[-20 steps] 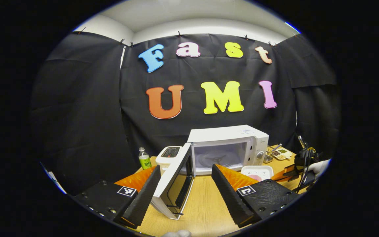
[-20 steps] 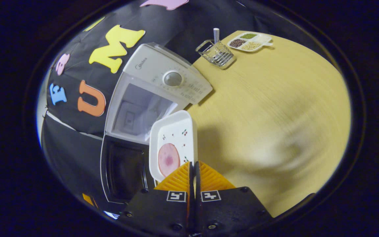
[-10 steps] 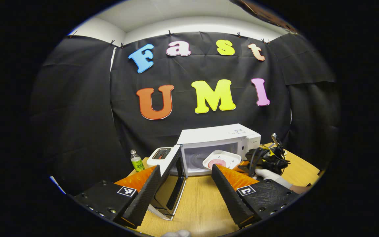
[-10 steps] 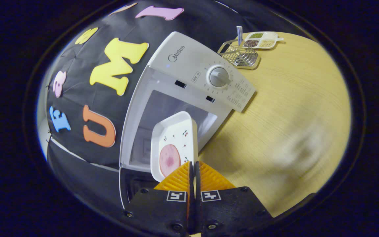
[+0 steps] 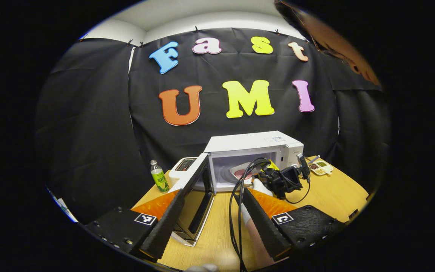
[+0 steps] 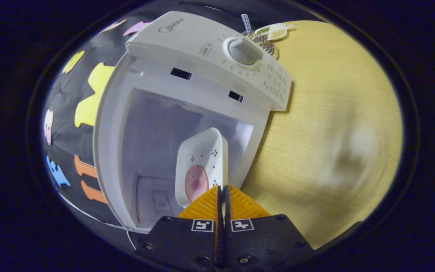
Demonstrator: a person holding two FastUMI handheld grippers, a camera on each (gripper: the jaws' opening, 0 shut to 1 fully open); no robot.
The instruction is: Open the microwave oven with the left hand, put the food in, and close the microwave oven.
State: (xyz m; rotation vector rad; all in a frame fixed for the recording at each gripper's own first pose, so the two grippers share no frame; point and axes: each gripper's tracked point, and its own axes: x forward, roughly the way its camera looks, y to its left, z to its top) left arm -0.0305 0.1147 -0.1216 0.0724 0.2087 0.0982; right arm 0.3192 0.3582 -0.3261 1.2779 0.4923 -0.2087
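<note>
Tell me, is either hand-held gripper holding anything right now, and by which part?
The right hand-held gripper pinches the white dish of food by its near rim, at the microwave's opening. The left hand-held gripper is open, holding nothing.

One microwave (image 5: 253, 151), one food dish (image 6: 202, 166), one bottle (image 5: 159, 180), one toaster (image 5: 184, 165), two hand-held grippers (image 5: 210, 211) (image 6: 223, 194).

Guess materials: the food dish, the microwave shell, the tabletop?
Dish: glossy white with small printed motifs, probably glazed ceramic or melamine; can't tell which. Microwave shell: smooth matte white, looks like painted metal or plastic. Table: pale, fine straight grain, likely wood-look laminate.
</note>
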